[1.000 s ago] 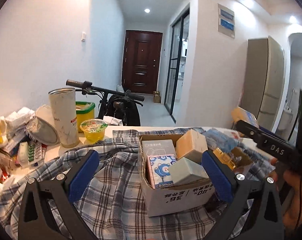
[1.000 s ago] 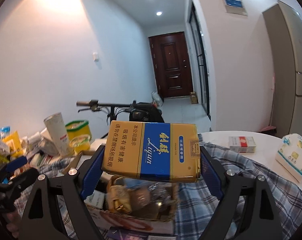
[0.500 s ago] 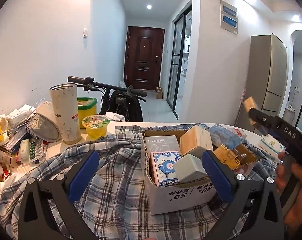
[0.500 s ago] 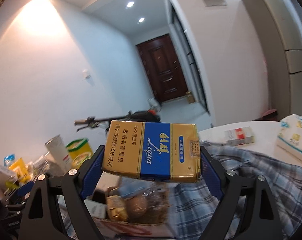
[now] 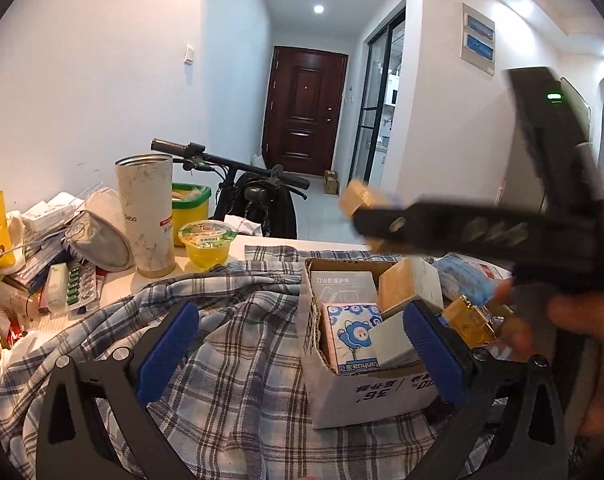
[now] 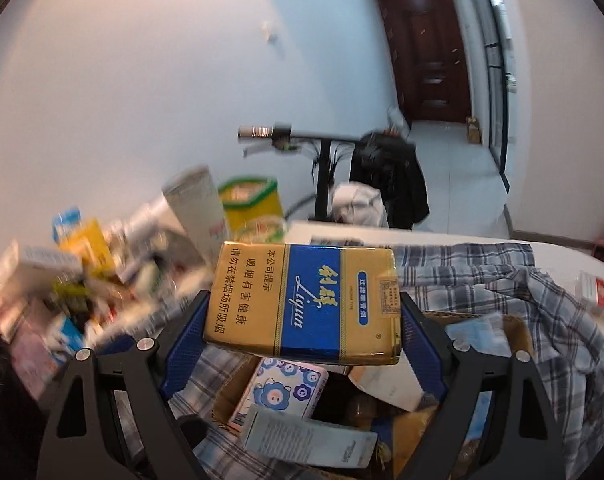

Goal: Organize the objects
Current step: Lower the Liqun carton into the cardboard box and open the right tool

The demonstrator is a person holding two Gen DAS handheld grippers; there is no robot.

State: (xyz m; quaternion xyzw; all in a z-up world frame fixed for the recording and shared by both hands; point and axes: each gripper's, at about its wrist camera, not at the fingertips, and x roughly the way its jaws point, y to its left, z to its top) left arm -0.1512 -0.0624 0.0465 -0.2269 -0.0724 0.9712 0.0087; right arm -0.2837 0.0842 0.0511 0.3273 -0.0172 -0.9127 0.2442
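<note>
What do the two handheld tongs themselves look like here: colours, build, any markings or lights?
Both the left tongs and right tongs have black frames with triangular cutouts, silver screws and ribbed blue pads. From the left wrist view, the right tool's body shows a green light.

A gold and blue cigarette pack [image 6: 302,302] is lying flat-faced and level between the pads, hanging above the open cardboard box [image 5: 382,392]. The box is sitting on the checked cloth [image 5: 229,360], already crowded with tissue packets and small cartons.
</note>
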